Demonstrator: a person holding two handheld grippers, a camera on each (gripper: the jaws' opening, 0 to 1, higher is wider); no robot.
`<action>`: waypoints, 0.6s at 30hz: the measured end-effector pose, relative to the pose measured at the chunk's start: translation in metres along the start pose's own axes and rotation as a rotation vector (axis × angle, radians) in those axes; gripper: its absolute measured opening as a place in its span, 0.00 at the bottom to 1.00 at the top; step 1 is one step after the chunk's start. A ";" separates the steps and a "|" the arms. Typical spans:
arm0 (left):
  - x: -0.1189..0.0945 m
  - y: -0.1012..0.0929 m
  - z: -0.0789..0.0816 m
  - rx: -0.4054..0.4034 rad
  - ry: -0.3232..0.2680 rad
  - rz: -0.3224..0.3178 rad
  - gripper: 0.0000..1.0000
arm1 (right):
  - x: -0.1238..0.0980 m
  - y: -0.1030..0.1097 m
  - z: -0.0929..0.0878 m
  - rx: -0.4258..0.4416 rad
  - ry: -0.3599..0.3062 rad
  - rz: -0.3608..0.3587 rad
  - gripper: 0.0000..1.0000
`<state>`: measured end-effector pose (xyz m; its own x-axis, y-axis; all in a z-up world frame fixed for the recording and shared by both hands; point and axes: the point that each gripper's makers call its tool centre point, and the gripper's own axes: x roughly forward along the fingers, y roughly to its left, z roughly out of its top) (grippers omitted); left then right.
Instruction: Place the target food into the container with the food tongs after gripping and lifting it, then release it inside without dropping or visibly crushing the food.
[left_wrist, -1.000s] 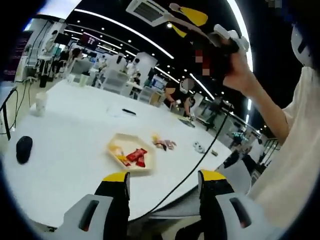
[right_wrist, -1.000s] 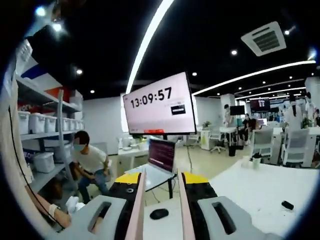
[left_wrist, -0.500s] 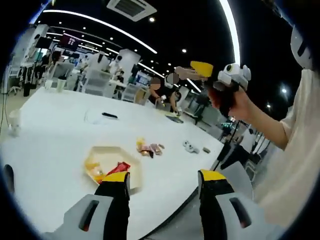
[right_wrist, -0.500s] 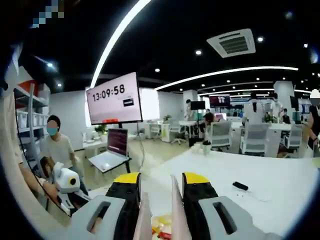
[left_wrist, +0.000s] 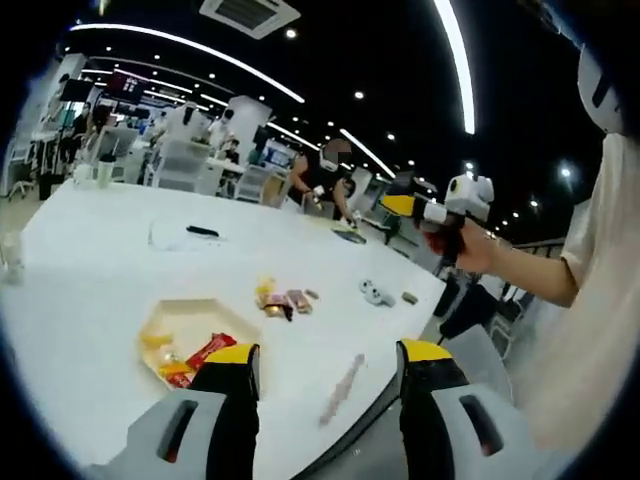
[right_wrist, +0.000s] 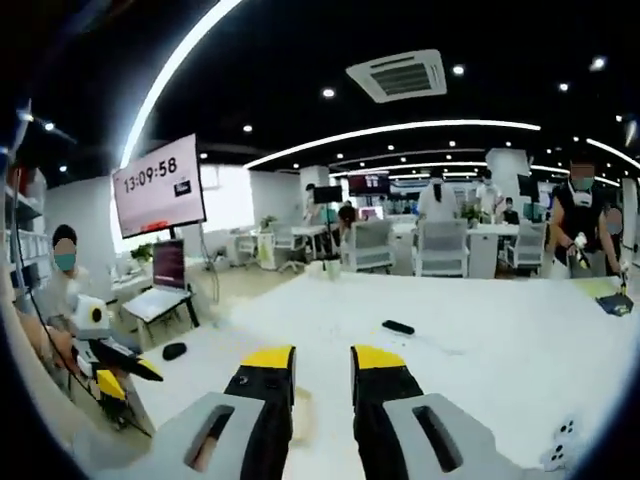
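Two hand-held grippers are up over the worktop (left_wrist: 100, 270) and neither has hold of anything. The left hand-held gripper (left_wrist: 330, 352) has its jaws wide apart. The right hand-held gripper (right_wrist: 323, 357), raised in the person's hand (left_wrist: 470, 250) off the worktop's near corner, has its jaws close together with a slim gap and nothing I can make out between them. The tongs (left_wrist: 340, 390) look to be the pale strip lying flat by the near edge. The tray (left_wrist: 160, 322) sits just along from them with a few snack packets (left_wrist: 205, 350) already inside, and a small heap of loose snacks (left_wrist: 280, 298) waits further in towards the middle. I'd judge the task is at its very start: tongs unheld, nothing lifted. The next move calls for lowering a gripper to the tongs and clamping them squarely so they can still squeeze, then reaching for the heap
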<state>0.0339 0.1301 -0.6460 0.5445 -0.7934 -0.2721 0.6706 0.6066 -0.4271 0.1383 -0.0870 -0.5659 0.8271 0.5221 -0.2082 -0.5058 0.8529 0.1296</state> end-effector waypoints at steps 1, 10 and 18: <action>-0.001 0.000 0.000 -0.019 -0.007 0.015 0.55 | -0.002 -0.003 -0.008 0.002 0.015 -0.003 0.21; -0.002 -0.001 -0.015 -0.047 0.003 0.072 0.54 | 0.009 0.015 -0.037 0.030 0.080 0.103 0.25; -0.007 -0.007 -0.036 -0.074 0.030 0.096 0.54 | 0.010 0.041 -0.067 0.105 0.111 0.133 0.27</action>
<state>0.0074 0.1295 -0.6721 0.5881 -0.7338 -0.3400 0.5766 0.6753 -0.4600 0.1096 -0.0469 -0.6282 0.7194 0.6323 -0.2875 -0.5757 0.7744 0.2627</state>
